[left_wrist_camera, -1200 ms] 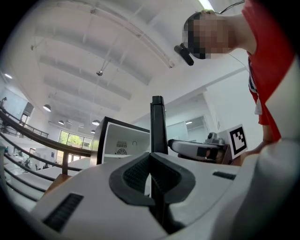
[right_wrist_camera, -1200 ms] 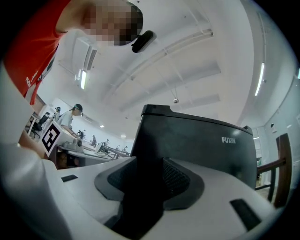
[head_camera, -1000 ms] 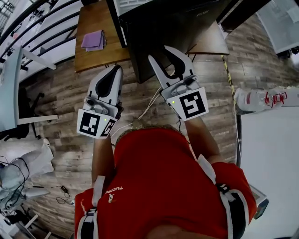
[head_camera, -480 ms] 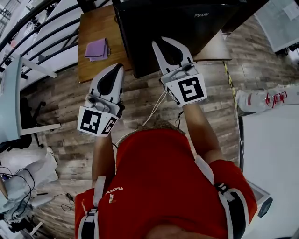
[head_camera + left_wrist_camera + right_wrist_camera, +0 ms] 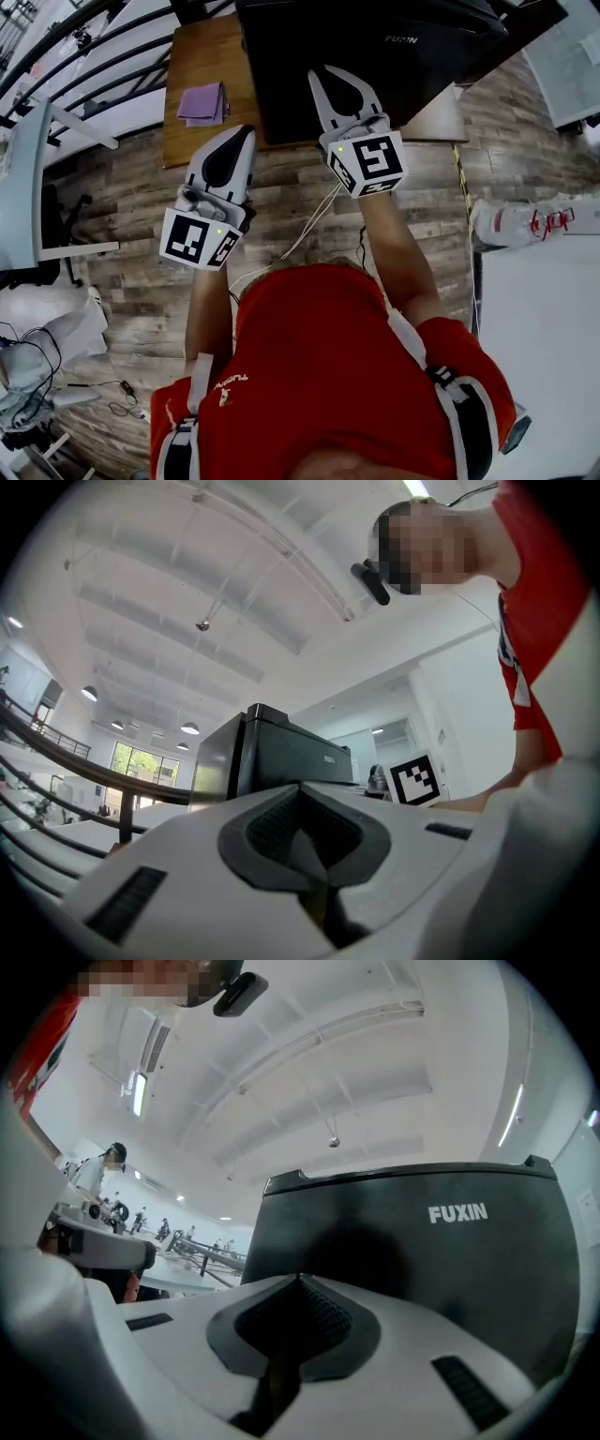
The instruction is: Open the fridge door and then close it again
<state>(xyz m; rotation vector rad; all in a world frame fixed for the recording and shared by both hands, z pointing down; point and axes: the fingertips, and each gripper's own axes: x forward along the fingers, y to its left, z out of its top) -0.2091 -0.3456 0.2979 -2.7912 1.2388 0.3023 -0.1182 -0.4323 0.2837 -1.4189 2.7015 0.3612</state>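
Step in hand: approach, judged from the layout. The fridge point(image 5: 375, 56) is seen black and boxy, straight ahead of both claws, next to a wooden surface point(image 5: 202, 70) on which a purple cloth point(image 5: 202, 101) lies. Its door point(image 5: 422, 1269) appears shut; no gap is seen at the branded front. No handle can be made out in any view.

Left claw point(image 5: 234, 139): jaws pressed together, nothing between them, held over the plank floor point(image 5: 122, 216), short of the fridge.

Right claw point(image 5: 330, 75): jaws have just been closing and are now together, nothing between them. Its tip is seen against the fridge front in the head view; whether it touches cannot be told.

Next move, as judged: a door edge or recess must be located first. With both claws closed on nothing, either the right one is reopened to pinch the edge, or the closed tip is hooked behind it, then the door is swung outward.
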